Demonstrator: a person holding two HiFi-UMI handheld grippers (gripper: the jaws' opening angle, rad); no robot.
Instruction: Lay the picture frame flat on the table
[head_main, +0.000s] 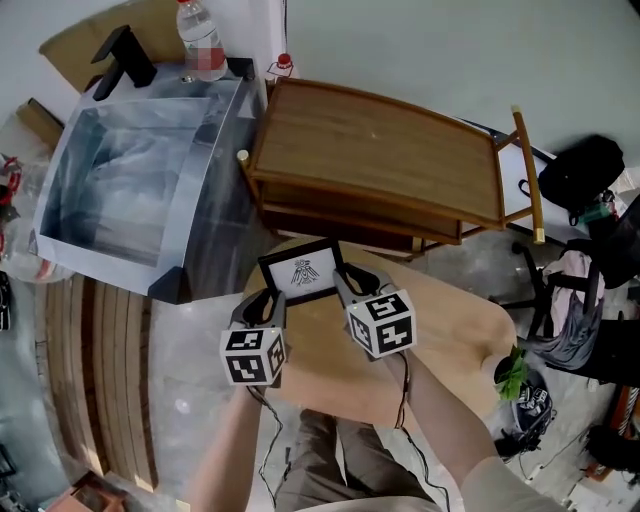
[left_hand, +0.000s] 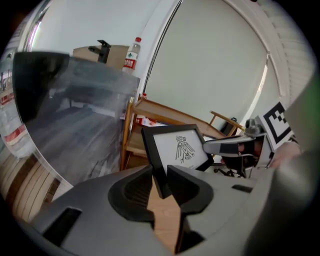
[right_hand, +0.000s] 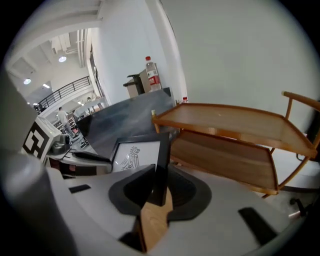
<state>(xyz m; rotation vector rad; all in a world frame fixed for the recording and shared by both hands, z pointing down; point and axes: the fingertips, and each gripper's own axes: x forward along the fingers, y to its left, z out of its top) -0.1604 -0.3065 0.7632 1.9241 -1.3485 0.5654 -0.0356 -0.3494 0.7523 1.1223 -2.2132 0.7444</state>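
Note:
A black picture frame with a white print of a bird stands upright near the far edge of a small round wooden table. My left gripper is shut on the frame's left edge. My right gripper is shut on its right edge. In the left gripper view the bird print faces me, and the right gripper shows beyond it. In the right gripper view the frame is seen edge-on, with the print to its left.
A wooden two-shelf cart stands right behind the table. A grey bin with clear walls sits at the left, a water bottle behind it. A small green plant is by the table's right edge. Bags and a chair crowd the right.

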